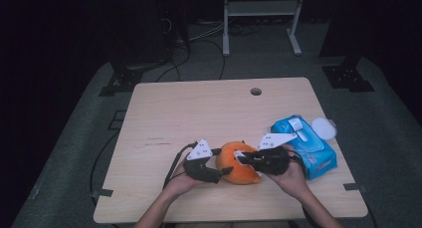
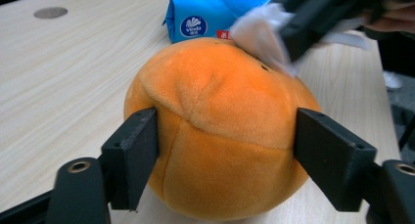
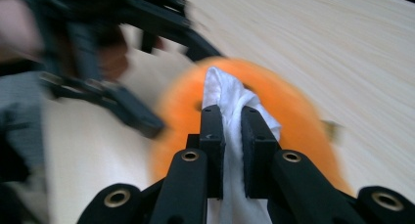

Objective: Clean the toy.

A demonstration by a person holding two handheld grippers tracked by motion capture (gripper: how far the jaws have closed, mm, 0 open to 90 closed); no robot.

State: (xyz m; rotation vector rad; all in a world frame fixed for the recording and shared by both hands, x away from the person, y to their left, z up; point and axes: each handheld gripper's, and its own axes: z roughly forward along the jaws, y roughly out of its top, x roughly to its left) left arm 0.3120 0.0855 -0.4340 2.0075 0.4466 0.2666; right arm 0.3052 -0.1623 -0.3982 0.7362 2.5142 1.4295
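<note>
Wiping is under way on the orange plush ball [image 2: 220,131], which sits on the bench [image 1: 199,108] near my edge, between my 2 hands. My left tongs [image 2: 225,155] straddle the ball from the left side, 1 jaw against each flank; the pads look to press into the plush, so I read them as clamped on it to steady it. My right tongs [image 3: 232,131] are pinched together on a white wipe [image 3: 230,101], and the wipe lies against the top of the ball. The blue wipe pack [image 1: 304,143] lies on the bench to the right of the ball, just behind my right hand, its white lid [image 1: 323,127] flipped open.

Judging by this, the wipe is already out of the pack and on the plush, so the fetching is done. What remains seems to be rubbing over the rest of the surface; the far side and underside I cannot see, so I cannot tell how much is covered. After that, letting go of the ball and disposing of the wipe.
</note>
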